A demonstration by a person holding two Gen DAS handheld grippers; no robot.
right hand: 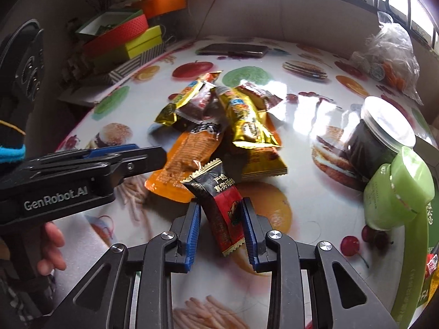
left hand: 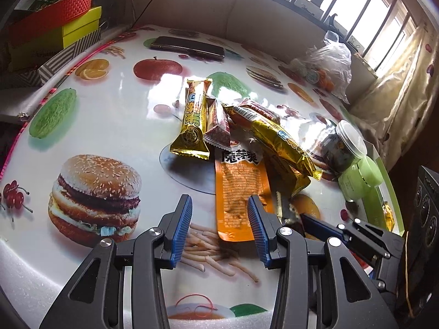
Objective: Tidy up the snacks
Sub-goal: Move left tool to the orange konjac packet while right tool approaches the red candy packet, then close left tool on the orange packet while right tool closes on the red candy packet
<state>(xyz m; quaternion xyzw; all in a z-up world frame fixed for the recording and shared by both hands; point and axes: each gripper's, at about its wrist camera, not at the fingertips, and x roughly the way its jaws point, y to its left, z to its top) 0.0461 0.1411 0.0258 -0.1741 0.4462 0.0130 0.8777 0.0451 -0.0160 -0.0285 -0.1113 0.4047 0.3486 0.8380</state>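
A heap of snacks lies mid-table: two gold bars (left hand: 192, 120) (left hand: 279, 139), small red-brown packets (left hand: 218, 126) and a flat orange packet (left hand: 238, 192). My left gripper (left hand: 219, 203) hovers open over the near end of the orange packet and grips nothing. In the right wrist view my right gripper (right hand: 221, 204) is shut on a black-and-red snack packet (right hand: 219, 208), which stands tilted between the blue pads (right hand: 193, 227) at the near edge of the heap. The left gripper (right hand: 162, 153) reaches in from the left there, with a hand below it.
The table (left hand: 115, 101) has a glossy food-print cover. A white-lidded jar (right hand: 378, 137) and a green bottle (right hand: 397, 197) stand at the right. A phone (left hand: 186, 46) lies at the back, a plastic bag (left hand: 326, 65) back right, stacked boxes (left hand: 55, 27) back left.
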